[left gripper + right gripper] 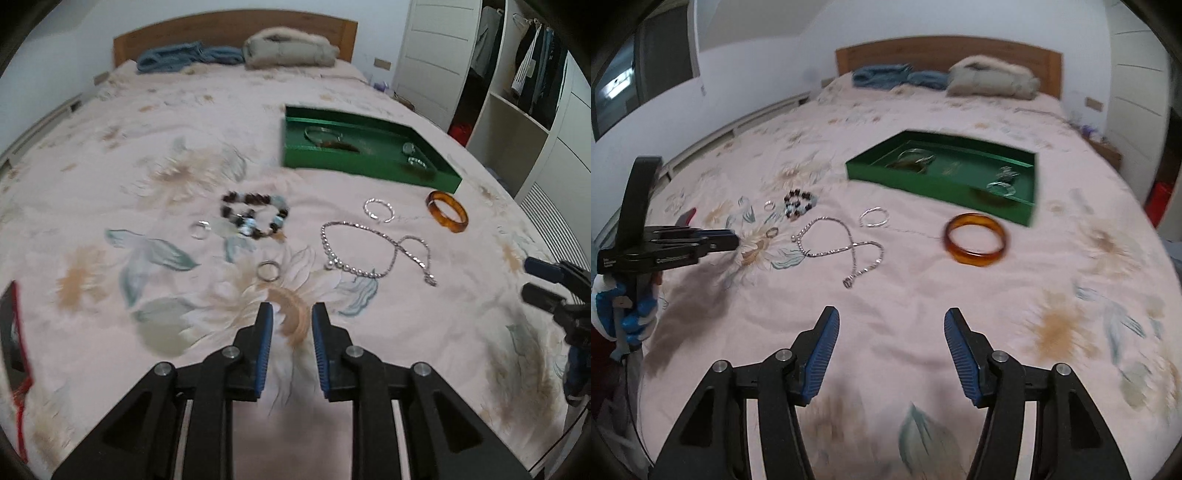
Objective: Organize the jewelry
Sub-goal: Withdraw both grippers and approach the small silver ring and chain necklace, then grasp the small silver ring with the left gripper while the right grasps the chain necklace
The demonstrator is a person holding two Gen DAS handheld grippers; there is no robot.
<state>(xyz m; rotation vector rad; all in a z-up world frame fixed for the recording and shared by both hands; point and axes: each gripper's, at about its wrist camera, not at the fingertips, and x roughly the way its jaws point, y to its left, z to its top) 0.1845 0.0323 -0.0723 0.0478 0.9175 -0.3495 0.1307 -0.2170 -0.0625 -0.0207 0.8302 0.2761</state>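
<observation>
Small silver ring (269,270): loose on the floral bed sheet (110,184), just ahead of the left gripper (292,314), whose jaws are narrow and empty.
Risk: soft sheet bunches between the jaws; ring slips.
Translucent amber bangle (976,238): near the green tray (1030,184); right gripper (891,321) wide, empty.
Silver chain necklace (373,251): could snag.

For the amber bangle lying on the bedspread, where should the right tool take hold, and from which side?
Pinch the near rim of the amber bangle from above, one finger inside the hoop and one outside. It lies flat with an open centre, directly ahead of the open right tool.
</observation>
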